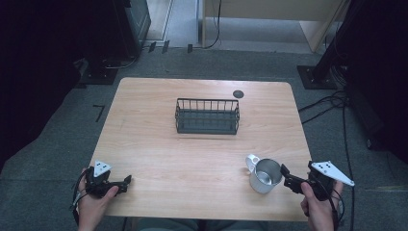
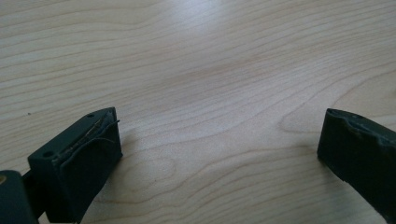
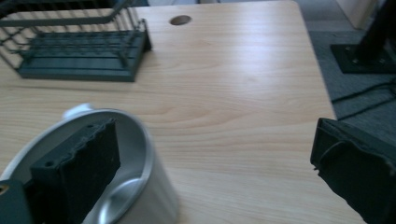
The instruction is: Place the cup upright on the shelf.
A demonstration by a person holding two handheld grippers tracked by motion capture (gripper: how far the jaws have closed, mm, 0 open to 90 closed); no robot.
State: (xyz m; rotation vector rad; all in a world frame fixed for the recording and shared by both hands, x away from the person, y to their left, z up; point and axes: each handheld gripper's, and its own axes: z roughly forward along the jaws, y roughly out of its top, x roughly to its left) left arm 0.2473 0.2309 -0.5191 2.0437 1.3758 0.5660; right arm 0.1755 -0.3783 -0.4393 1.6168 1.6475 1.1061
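— Starting wide: what carries everything?

— A pale wood-grain bench (image 1: 159,144), smooth and bare over most of its top, standing on grey carpet with cables and dark stands around it. A small round grommet (image 1: 238,94) sits near the far edge.

— And on it?

— A dark wire basket (image 1: 207,116) at the middle, well apart from the metal mug (image 1: 265,175), which stands upright near the front right corner, handle pointing away to the left.

— How would that mug handle?

— Thin polished metal, so I judge it light, stiff and slippery; it could skid on this surface. The rim wall looks like the best hold.

— The tools?

— The right tool (image 1: 287,179) is spread, one jaw dipped inside the mug's mouth, the other outside, not yet closed on the wall. The left tool (image 1: 126,182) rests spread over bare wood at the front left.
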